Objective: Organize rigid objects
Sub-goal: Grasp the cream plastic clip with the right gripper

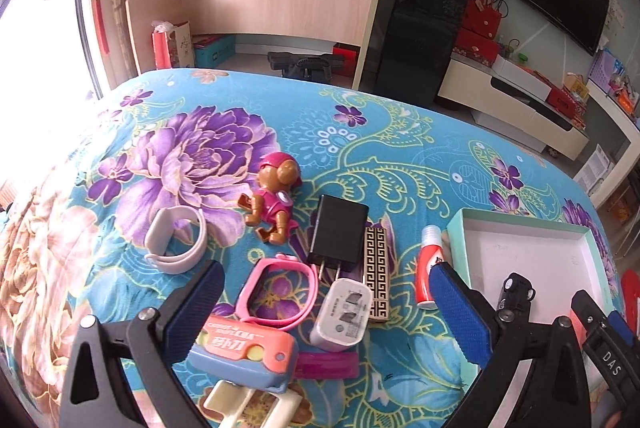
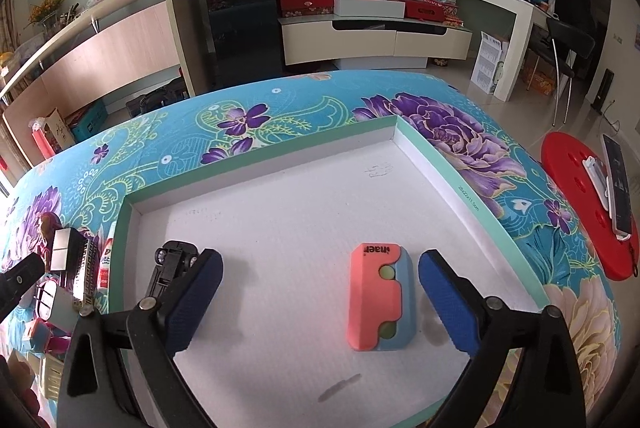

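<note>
Over the white tray [image 2: 440, 164] my right gripper [image 2: 320, 302] stands open. A pink and blue toy knife [image 2: 376, 298] lies flat on the tray floor between the fingers, close to the right pad and untouched. A black toy car [image 2: 172, 264] rests by the left finger. My left gripper [image 1: 328, 312] is open above a cluster on the floral cloth: a second pink and blue toy knife [image 1: 244, 352], a pink watch band [image 1: 276, 292], a white charger [image 1: 340, 314], a black charger [image 1: 340, 236], a patterned box [image 1: 378, 268] and a red tube [image 1: 428, 268]. It holds nothing.
A toy dog [image 1: 272, 196] and a white wristband [image 1: 176, 240] lie farther out on the cloth. A magenta piece [image 1: 328, 366] and a cream piece [image 1: 248, 404] sit near the front. A red stool [image 2: 580, 208] with a phone [image 2: 618, 188] stands right of the table.
</note>
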Tool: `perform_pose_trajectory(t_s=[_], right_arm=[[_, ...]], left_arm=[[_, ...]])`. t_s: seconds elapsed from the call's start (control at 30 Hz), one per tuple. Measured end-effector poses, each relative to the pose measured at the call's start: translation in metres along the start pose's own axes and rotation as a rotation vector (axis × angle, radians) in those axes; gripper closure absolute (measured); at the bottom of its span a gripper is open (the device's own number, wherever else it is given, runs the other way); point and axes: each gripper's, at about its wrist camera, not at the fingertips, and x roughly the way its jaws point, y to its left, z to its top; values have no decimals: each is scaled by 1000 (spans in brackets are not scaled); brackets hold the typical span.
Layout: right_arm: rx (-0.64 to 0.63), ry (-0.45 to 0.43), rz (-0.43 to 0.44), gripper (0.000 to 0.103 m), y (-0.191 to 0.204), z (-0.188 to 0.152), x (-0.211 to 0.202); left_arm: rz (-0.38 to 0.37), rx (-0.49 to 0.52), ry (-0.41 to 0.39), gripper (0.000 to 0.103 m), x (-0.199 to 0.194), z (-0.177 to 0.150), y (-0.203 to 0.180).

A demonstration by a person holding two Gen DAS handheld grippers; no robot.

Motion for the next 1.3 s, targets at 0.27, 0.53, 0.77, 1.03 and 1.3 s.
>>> perform_pose_trajectory(t_s=[0.27,0.53,0.77,1.03,1.3], right_arm=[[-43,-6,166,5,41,2,-11],[-115,-15,258,5,84,-5,-29],[-175,21,385,5,122,-16,-36],[-268,78,447,5,160,-38,-39],[-402,154,446,5,198,-71,-40]], left_arm=[[46,-79,-50,0,-21,5,49],[120,-140,-67,0,-35,3,96],[156,-196,-80,0,-47,0,128],[174,-199,-46,0,-45,-10,146],[159,-170,109,0,-13,-28,161]])
